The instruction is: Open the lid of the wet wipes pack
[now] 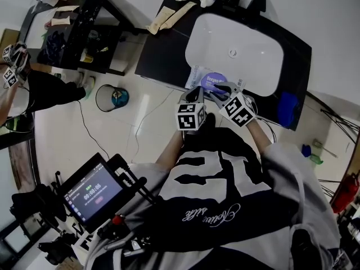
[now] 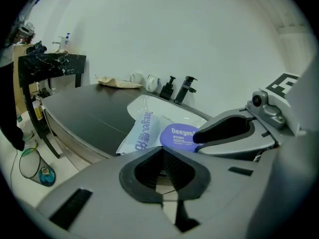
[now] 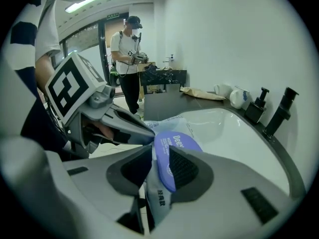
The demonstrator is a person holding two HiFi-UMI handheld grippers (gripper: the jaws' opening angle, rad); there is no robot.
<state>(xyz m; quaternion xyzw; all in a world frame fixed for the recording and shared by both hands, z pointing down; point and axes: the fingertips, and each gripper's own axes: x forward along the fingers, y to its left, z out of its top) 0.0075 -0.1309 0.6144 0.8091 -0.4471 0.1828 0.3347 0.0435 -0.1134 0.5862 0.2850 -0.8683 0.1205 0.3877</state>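
Looking at this grab, the thing I'd worry about is the right gripper (image 3: pixel 159 158) biting too deep. Its jaws are clamped on the purple lid (image 3: pixel 172 156) of the wet wipes pack (image 1: pixel 198 75). In its own view there's printed film running down between the pads along with the lid. If it's got lid and wrapper in the same pinch, pulling up just lifts the whole pack and the lid never hinges open.

The pack is at the front edge of the black counter (image 1: pixel 163 55), right by the near rim of the white sink (image 1: pixel 247 44). Can't tell if it's resting there or hanging in the grip. From the left gripper view the lid looks flat and closed, so I'd say the opening hasn't started.

The left gripper (image 2: pixel 160 156) has its jaws pressed together, tips right up against the film next to the lid. Whether any film is actually nipped in there, I can't make out. If it isn't, nothing anchors the pack and it'll just follow the lid. If it is, that looks like thin, slippery wrapper, so a hard yank could slide it out or tear it.

Other risk: being at that edge, a slip drops the pack onto the floor (image 1: pixel 129 122) or into the sink. I'd re-grip just the lid's lip before pulling.
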